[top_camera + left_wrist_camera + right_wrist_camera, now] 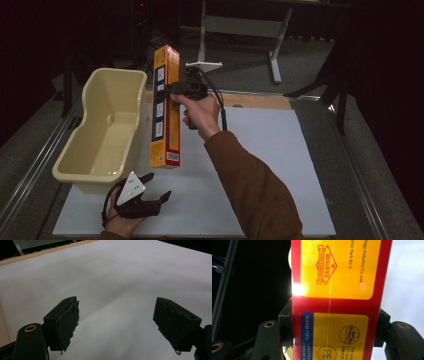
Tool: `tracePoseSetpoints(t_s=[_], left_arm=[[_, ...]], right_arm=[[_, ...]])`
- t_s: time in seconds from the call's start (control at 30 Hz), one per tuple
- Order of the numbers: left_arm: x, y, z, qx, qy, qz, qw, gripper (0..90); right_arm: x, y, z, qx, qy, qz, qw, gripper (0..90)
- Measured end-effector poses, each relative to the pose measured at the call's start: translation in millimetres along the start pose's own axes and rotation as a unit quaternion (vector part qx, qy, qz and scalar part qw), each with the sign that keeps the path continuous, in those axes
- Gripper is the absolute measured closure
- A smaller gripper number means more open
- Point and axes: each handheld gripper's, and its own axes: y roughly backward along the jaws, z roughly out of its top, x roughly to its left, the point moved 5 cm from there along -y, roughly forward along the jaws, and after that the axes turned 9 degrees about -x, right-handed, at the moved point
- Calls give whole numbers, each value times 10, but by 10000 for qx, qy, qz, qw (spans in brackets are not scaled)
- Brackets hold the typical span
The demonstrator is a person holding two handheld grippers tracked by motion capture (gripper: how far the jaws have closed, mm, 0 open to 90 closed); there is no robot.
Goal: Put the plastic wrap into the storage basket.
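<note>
Glossy long cardboard box (pixel 165 107) is clamped in right claw (pixel 172 90); left claw (pixel 152 192) gapes wide.

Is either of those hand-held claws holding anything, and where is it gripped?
The right gripper clamps the long yellow-and-red box across its width, above the middle. The left gripper holds nothing; its jaws stand open.

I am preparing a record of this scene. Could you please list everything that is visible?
box: 1, yellow and red, long, held up beside the tub
tub: 1, cream, empty, on the table's left
table: 1, white top, under everything
frame: 1, grey metal, on the floor behind the table
right gripper: 1, black, shut on the box
left gripper: 1, black, open, low over the table's near edge
sleeve: 1, brown, right arm
</note>
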Motion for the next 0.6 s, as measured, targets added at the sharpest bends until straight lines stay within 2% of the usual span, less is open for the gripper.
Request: tracePoseSetpoints(t_s=[0.27,0.47,0.6], left_arm=[[6,-3,-5,-25,20,8,10000,202],[22,54,-5,-90,50,93,9999,202],[4,39,-15,-58,-1,80,10000,202]], right_arm=[[224,-211,26,-37,-13,113,9999,395],[288,-369,70,-165,-169,115,9997,394],[347,-495,36,-182,-249,169,9994,394]])
